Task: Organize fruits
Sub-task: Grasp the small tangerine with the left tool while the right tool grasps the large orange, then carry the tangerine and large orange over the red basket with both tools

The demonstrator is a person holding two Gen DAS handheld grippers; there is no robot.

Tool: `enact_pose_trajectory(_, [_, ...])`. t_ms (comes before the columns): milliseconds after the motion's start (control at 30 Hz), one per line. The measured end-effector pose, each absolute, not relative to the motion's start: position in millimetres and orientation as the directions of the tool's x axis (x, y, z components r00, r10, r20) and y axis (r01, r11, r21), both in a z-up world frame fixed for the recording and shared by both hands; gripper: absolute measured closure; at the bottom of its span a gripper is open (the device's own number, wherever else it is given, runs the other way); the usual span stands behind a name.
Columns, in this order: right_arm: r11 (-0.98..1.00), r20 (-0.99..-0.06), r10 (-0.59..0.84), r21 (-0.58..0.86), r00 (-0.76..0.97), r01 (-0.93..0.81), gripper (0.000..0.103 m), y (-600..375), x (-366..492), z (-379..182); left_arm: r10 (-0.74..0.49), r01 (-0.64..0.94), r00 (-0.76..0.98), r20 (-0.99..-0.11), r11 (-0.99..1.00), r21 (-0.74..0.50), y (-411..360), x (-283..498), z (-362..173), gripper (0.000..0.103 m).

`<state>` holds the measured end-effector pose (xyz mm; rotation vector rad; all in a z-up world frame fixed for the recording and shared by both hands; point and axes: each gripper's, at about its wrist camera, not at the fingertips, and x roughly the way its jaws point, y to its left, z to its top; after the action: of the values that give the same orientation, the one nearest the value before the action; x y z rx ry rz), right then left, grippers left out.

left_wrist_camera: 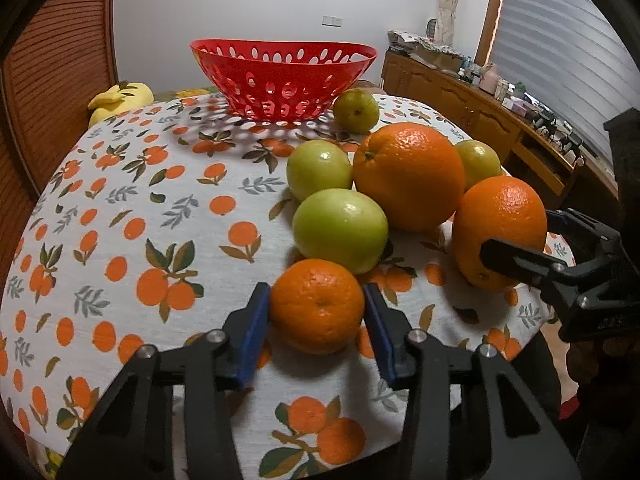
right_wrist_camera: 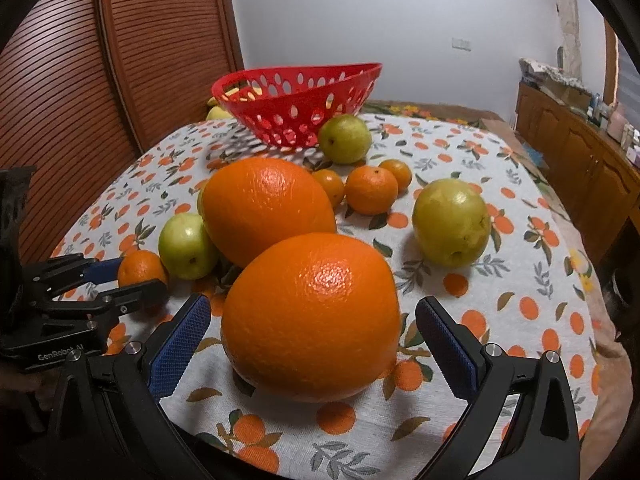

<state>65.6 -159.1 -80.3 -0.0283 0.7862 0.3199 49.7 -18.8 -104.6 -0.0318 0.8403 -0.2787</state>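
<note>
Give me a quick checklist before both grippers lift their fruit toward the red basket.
1. Left gripper around the small mandarin: ok, blue pads at both sides.
2. Left grip firm: cannot tell.
3. Right gripper astride the big orange: ok.
4. Right pads touching the orange: not ok, gaps on both sides.
5. Basket free to take fruit: ok, nothing seen inside.
6. Neighbours clear of lift: not ok, green fruit sits close behind the mandarin.
</note>
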Motion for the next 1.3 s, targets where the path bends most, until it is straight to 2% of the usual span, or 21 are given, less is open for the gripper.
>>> enact_pose_trajectory(200, [0.946, -0.720, 0.286, 0.108, 0.632, -0.306, 0.000, -157.6, 71.0, -88.6, -0.256, 0.234, 0.646, -0.719, 0.963, -0.134, -17.5, 45.2, -98.9, 0.058])
enact_pose_trajectory(300, [0.942, -0.729, 0.298, 0.118, 0.617, -0.315, 0.006, -157.4, 73.0, -91.9, -0.252, 0.236, 0.657, -0.711, 0.964, -0.124, -16.9, 43.1, -93.9, 0.058])
enact_pose_trajectory(367, [0.941, -0.733, 0.295, 0.110, 0.614, -0.320, 0.013, -156.8, 72.3, -92.8, -0.255, 0.237, 0.661, -0.706, 0.963, -0.126, -16.3, 41.9, -91.3, 0.058])
enact_pose_trajectory(800, [0.937, -0.723, 0.308, 0.117, 0.618, -0.329, 0.014, -168.2, 67.0, -81.3, -0.254, 0.237, 0.695, -0.673, 0.964, -0.119, -13.2, 41.8, -70.9, 0.058])
enact_pose_trajectory(1300, [0.932, -0.655, 0.312, 0.072, 0.688, -0.354, 0.014, -176.3, 72.8, -25.0, -0.218, 0.226, 0.764, -0.607, 0.972, -0.064, -10.4, 61.5, -27.6, 0.058])
